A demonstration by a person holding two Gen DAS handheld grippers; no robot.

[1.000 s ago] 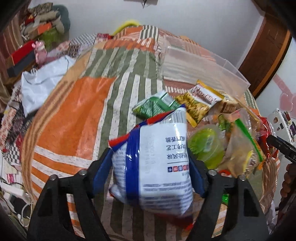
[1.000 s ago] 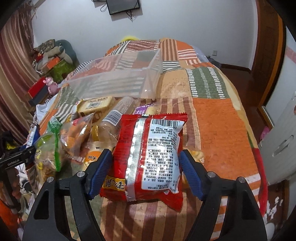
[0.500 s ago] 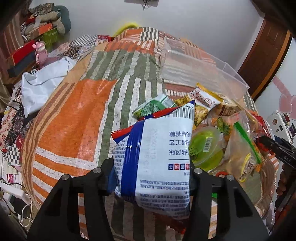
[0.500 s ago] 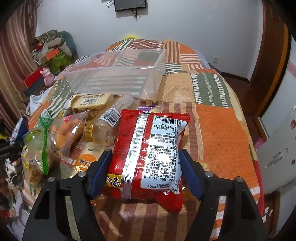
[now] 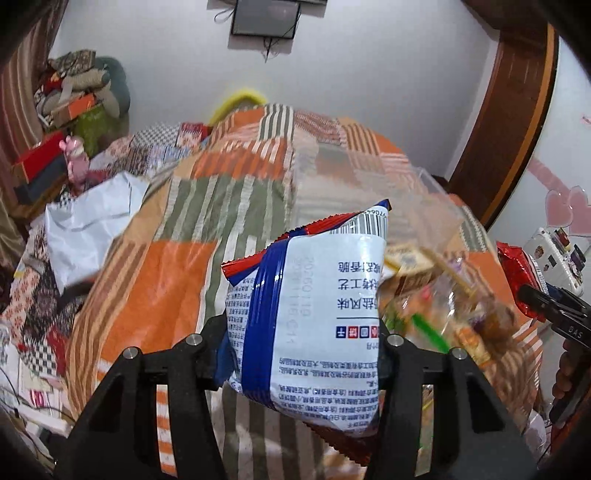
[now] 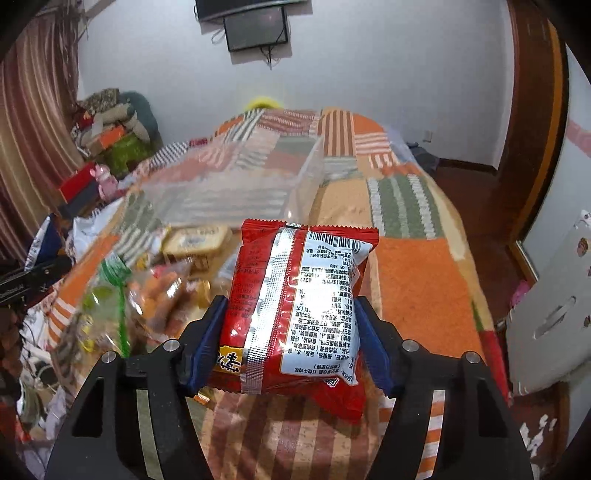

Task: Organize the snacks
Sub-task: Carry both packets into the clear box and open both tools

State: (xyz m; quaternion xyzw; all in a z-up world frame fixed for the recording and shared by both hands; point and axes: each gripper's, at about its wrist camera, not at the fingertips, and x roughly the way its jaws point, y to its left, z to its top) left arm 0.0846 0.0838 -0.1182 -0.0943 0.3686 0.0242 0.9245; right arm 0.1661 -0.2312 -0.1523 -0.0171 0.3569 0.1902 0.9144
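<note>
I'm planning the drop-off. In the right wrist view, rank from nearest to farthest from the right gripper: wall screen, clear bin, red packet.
1. red packet, clamped between the right gripper pads.
2. clear bin, ahead on the bedspread, slightly left.
3. wall screen, high on the far wall.

Left gripper point(image 5: 301, 354) and right gripper point(image 6: 290, 343) both angled downward, pads clamped on packets.
</note>
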